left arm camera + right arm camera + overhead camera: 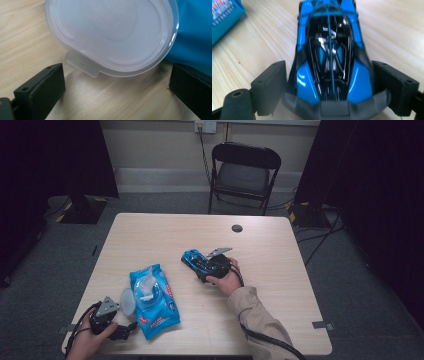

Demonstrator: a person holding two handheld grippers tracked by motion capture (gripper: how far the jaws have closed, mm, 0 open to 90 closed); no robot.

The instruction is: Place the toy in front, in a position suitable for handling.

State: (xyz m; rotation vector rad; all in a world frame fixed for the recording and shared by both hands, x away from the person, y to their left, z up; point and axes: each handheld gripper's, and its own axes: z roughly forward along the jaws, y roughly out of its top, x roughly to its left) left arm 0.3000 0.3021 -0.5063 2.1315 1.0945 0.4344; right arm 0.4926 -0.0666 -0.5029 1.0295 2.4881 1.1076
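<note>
right gripper (332, 82) clamped on blue toy car (329, 50) at mid-tabletop (280, 270) (glossy flanks, likely to slip); left gripper (117, 85) spread before flipped-open wipes lid (112, 35), liable to snag.

Left claw (121, 332) spread wide, low near table edge; right claw (200, 265) clamped, forearm angled inward

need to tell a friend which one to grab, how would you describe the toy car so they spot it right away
Start at the wooden table; near its middle, the right gripper has a jaw on either side of the toy car. It is glossy blue with a black striped roof, small and hard, unlike the flat blue wipes pack lying to its left.
</note>
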